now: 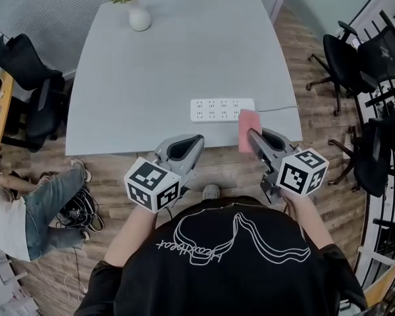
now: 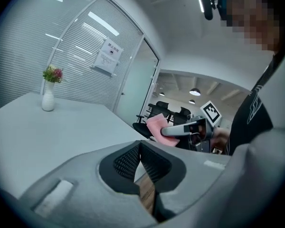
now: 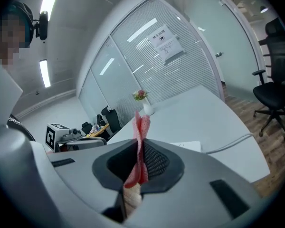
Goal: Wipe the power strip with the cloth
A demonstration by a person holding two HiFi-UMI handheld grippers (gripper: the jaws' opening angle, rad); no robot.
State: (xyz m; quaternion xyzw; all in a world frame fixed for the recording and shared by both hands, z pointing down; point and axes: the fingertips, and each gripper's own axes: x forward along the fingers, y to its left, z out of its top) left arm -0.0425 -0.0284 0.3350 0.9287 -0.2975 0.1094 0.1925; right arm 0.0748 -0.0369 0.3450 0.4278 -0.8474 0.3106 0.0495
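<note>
Power strip (image 1: 222, 109), white and oblong, lies flat on the smooth grey table (image 1: 184, 58); the right gripper (image 1: 253, 135) pinches a thin pink cloth (image 1: 249, 128), and the left gripper (image 1: 197, 139) has its ribbed jaws together, empty.

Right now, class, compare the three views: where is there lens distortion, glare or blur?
Head view: even, soft light, the table edges bowed by the wide lens, power strip sharp. Left gripper view: fisheye circle with black corners, blinds curved. Right gripper view: same fisheye, bright ceiling light glaring, cloth crisp.

Power strip (image 1: 222, 109) on table (image 1: 171, 58), vase (image 1: 139, 18) behind left
</note>
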